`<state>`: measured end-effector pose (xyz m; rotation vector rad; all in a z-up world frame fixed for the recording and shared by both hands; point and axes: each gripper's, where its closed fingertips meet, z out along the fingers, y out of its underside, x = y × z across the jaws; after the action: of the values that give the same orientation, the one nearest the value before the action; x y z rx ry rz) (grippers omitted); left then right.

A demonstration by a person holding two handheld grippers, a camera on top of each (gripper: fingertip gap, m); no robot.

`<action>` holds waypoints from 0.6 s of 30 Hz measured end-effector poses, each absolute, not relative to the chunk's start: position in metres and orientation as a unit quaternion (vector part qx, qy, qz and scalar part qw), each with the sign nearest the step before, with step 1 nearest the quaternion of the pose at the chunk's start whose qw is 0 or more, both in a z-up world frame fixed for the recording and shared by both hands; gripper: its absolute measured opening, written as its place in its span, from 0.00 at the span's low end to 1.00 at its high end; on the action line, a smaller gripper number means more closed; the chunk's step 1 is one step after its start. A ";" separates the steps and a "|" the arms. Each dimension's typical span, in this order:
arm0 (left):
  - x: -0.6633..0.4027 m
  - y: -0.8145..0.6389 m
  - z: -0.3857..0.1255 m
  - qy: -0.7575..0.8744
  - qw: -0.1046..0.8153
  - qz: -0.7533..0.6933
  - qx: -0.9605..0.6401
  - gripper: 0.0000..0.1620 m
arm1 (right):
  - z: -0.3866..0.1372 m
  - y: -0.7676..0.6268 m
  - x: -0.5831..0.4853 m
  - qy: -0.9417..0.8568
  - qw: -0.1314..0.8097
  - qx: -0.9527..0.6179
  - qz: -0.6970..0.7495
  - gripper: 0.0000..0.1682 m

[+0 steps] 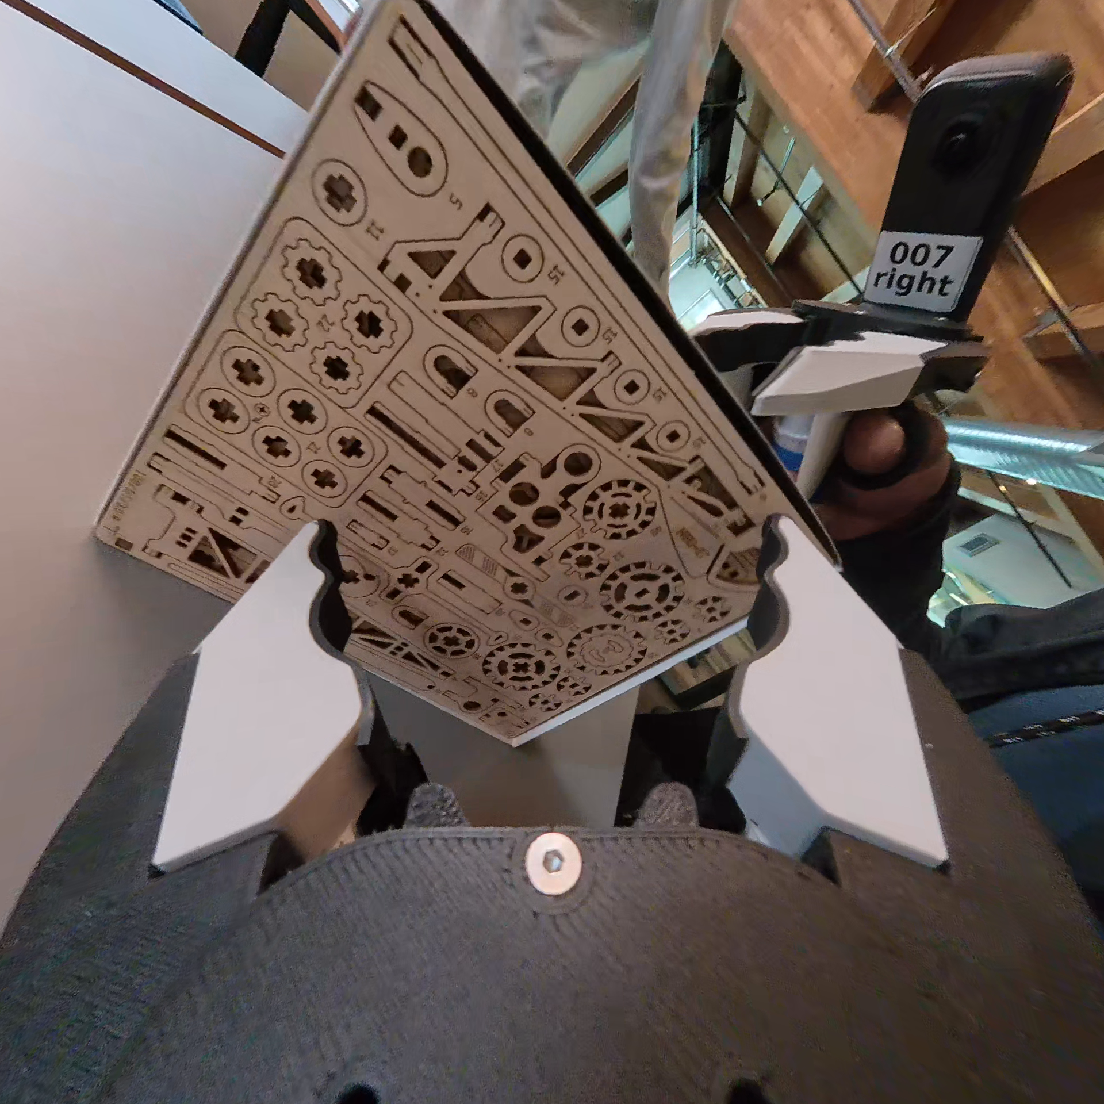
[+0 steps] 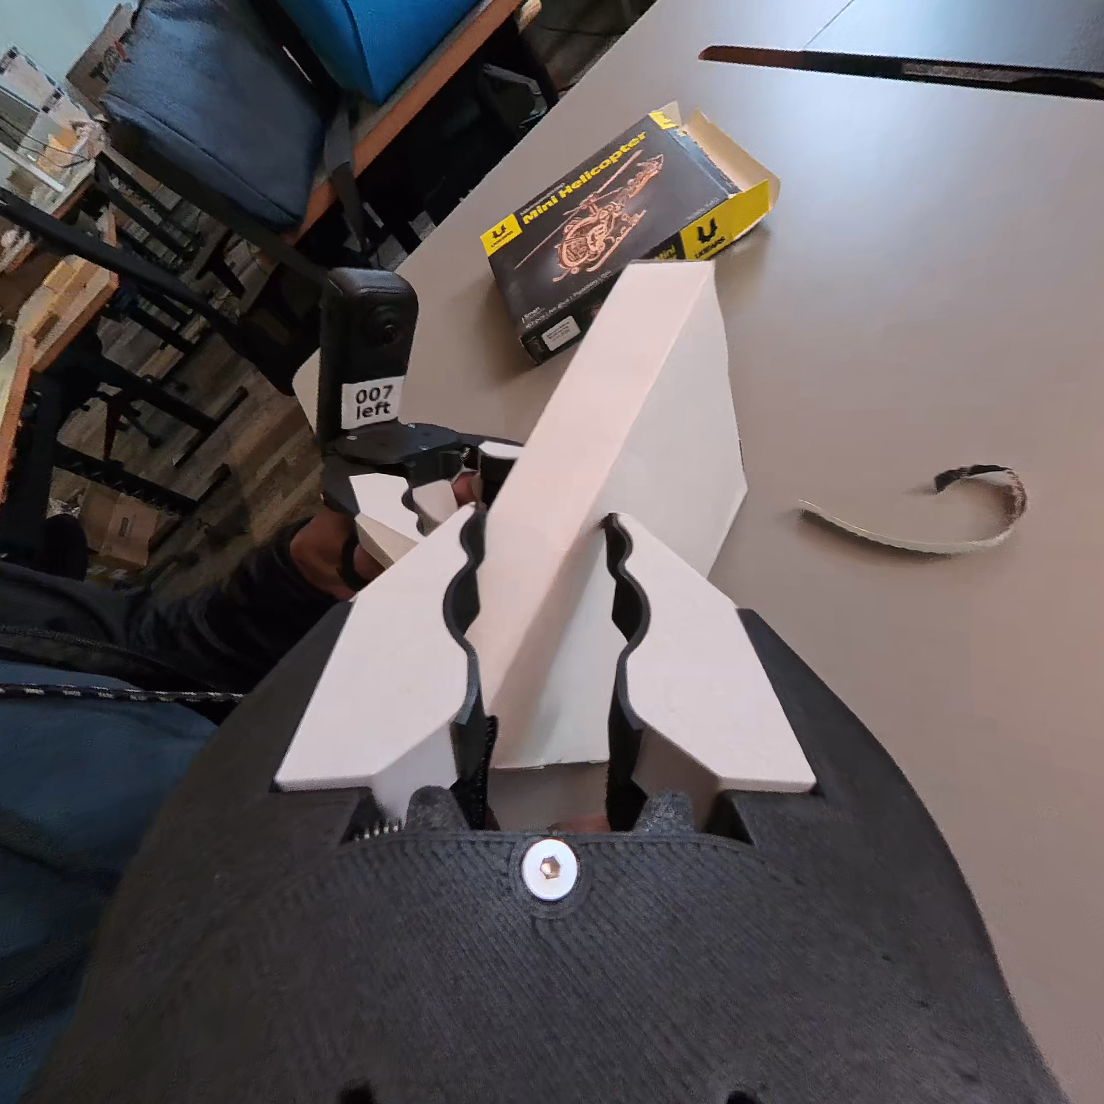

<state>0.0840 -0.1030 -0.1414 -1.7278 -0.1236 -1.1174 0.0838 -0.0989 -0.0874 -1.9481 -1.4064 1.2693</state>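
A laser-cut wooden sheet of gears and parts (image 1: 478, 388) with a white backing stands tilted, its lower edge on the grey table (image 1: 89, 299). My left gripper (image 1: 549, 526) is open, and the sheet's near corner lies between its spread fingers. The right gripper (image 1: 747, 358) grips the sheet's far right edge. In the right wrist view the same piece shows its white back (image 2: 597, 478). My right gripper (image 2: 540, 517) is shut on it, a finger on each side. The left gripper (image 2: 454, 484) sits just behind its left edge.
A black and yellow carton (image 2: 609, 221) with an open flap lies on the table (image 2: 896, 299) beyond the white piece. A curled torn strip (image 2: 932, 531) lies to the right. Blue chairs (image 2: 209, 101) stand off the table's left edge.
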 end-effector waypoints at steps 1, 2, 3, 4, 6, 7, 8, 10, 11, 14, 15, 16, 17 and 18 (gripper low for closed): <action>0.084 -0.104 -0.140 -0.054 0.514 -0.471 -0.715 0.84 | -0.087 -0.102 0.082 -0.505 0.208 -0.698 0.462 0.20; 0.084 -0.106 -0.140 -0.057 0.514 -0.475 -0.712 0.84 | -0.087 -0.104 0.081 -0.506 0.206 -0.697 0.464 0.17; 0.084 -0.107 -0.140 -0.059 0.514 -0.479 -0.709 0.84 | -0.088 -0.106 0.080 -0.509 0.208 -0.697 0.461 0.16; 0.084 -0.108 -0.139 -0.060 0.515 -0.483 -0.706 0.83 | -0.088 -0.107 0.079 -0.509 0.209 -0.696 0.461 0.16; 0.084 -0.110 -0.137 -0.061 0.518 -0.486 -0.701 0.82 | -0.089 -0.108 0.078 -0.508 0.206 -0.697 0.462 0.17; 0.085 -0.110 -0.136 -0.061 0.520 -0.485 -0.701 0.81 | -0.089 -0.108 0.078 -0.508 0.207 -0.698 0.460 0.17; 0.085 -0.111 -0.135 -0.061 0.521 -0.485 -0.700 0.81 | -0.089 -0.108 0.078 -0.508 0.209 -0.699 0.458 0.17; 0.085 -0.111 -0.132 -0.062 0.523 -0.487 -0.697 0.81 | -0.087 -0.108 0.080 -0.512 0.214 -0.699 0.450 0.20; 0.085 -0.111 -0.131 -0.062 0.523 -0.487 -0.697 0.81 | -0.087 -0.110 0.082 -0.519 0.215 -0.698 0.444 0.23; 0.085 -0.112 -0.129 -0.060 0.524 -0.487 -0.697 0.81 | -0.090 -0.120 0.089 -0.542 0.211 -0.694 0.424 0.35; 0.085 -0.112 -0.130 -0.058 0.523 -0.487 -0.697 0.81 | -0.091 -0.122 0.091 -0.545 0.211 -0.695 0.419 0.38; 0.085 -0.113 -0.130 -0.057 0.523 -0.487 -0.697 0.81 | -0.091 -0.123 0.092 -0.545 0.214 -0.695 0.418 0.38; 0.085 -0.113 -0.130 -0.056 0.522 -0.488 -0.697 0.81 | -0.091 -0.124 0.093 -0.544 0.213 -0.695 0.420 0.38; 0.085 -0.114 -0.130 -0.056 0.522 -0.492 -0.694 0.81 | -0.091 -0.125 0.094 -0.542 0.212 -0.694 0.424 0.37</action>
<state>0.0850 -0.1135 -0.1298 -1.6630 -0.1333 -1.1778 0.0937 -0.1251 -0.0906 -1.9279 -1.5057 1.1767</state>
